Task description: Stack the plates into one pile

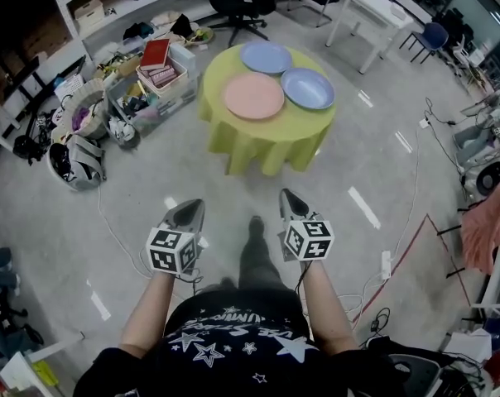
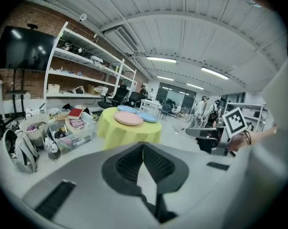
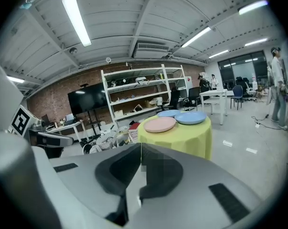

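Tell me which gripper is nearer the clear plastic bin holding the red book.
Left. The left gripper is well short of the clear plastic bin but on its side; the right gripper is further across.

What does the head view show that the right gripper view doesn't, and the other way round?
Only the head view shows the person's star-printed shirt and a pink cloth hanging at the right. Only the right gripper view shows the ceiling lights and a black screen against the brick wall. Both show the yellow table with a pink plate and two blue plates lying side by side, unstacked.
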Tool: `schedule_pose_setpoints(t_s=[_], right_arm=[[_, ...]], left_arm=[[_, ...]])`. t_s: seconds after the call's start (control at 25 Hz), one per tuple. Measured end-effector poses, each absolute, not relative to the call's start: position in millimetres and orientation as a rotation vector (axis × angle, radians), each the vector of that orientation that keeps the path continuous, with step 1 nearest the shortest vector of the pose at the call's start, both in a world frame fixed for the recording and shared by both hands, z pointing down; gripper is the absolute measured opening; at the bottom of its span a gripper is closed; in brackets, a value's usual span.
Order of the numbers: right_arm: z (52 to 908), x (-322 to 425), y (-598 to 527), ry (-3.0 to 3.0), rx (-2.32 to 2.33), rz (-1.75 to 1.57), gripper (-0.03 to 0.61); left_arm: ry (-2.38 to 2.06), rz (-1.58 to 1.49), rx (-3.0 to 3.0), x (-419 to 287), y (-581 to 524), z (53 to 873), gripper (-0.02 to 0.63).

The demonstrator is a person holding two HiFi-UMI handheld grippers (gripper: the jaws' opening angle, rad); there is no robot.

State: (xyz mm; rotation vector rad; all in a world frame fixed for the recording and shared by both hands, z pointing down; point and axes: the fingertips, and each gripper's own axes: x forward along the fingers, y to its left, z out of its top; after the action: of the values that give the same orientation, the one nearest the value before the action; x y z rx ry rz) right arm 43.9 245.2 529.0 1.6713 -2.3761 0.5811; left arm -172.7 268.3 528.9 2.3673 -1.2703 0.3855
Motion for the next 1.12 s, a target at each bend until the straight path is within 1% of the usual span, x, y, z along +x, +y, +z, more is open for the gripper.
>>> schedule_pose_setpoints(t_s=[0.28, 0.8, 1.12], right_arm=[[535, 68, 194, -2.376, 1.681, 0.614, 0.015], [534, 110, 54, -2.406, 1.626, 0.661, 0.015], [538, 141, -13, -2.405, 1.586, 0.692, 0.015]], left_arm=[[-1.27, 0.387, 2.363, -151, 224, 531, 0.018], [-1.338, 0.395, 2.291, -116, 103, 526, 0.018], [-1.353, 0.408, 2.25, -88, 44, 530, 0.018]])
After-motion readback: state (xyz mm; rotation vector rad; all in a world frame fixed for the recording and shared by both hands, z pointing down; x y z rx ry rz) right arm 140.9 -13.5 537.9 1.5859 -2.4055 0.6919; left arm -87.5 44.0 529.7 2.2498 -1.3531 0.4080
